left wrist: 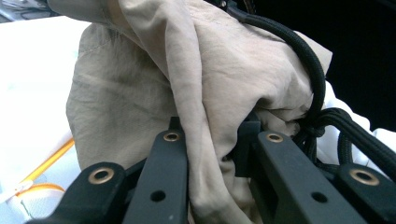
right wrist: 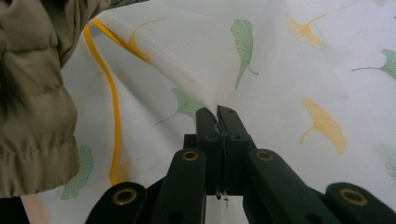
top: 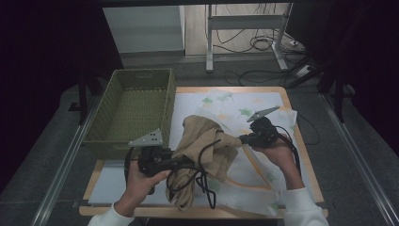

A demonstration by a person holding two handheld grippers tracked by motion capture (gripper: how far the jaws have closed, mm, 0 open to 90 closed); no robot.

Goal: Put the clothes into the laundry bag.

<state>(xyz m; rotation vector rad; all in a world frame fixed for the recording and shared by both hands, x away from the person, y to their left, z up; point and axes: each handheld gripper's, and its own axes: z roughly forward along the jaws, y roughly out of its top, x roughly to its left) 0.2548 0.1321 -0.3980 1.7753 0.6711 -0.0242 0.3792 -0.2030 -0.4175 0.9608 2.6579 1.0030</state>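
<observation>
— So, what sits on the table?

— Biggest thing is the mesh bag, white with green and yellow leaf prints and an orange trim, spread over the middle and right of the tabletop. Left of it stands a green woven basket, at the table's far-left corner.

— And the cloth?

— A tan garment is bunched up between the two hands, held above the bag, with one end trailing down toward the near edge. A black cable loops across and under it.

— Who holds it?

— The left gripper does: in its own view a thick fold of the tan fabric is pinched between the two black jaws, which stand a little apart around the wad. From above, that gripper points right, into the garment.

— What about the right one?

— The right gripper has its jaws pressed fully together on a raised edge of the bag; the mesh pulls up into a peak at the tips. In the high view it points left, just beside the garment's right side.

— Is the garment inside the bag?

— Hard to say; in the right gripper view the garment lies against the orange trim, but whether it has passed the opening is unclear.
</observation>
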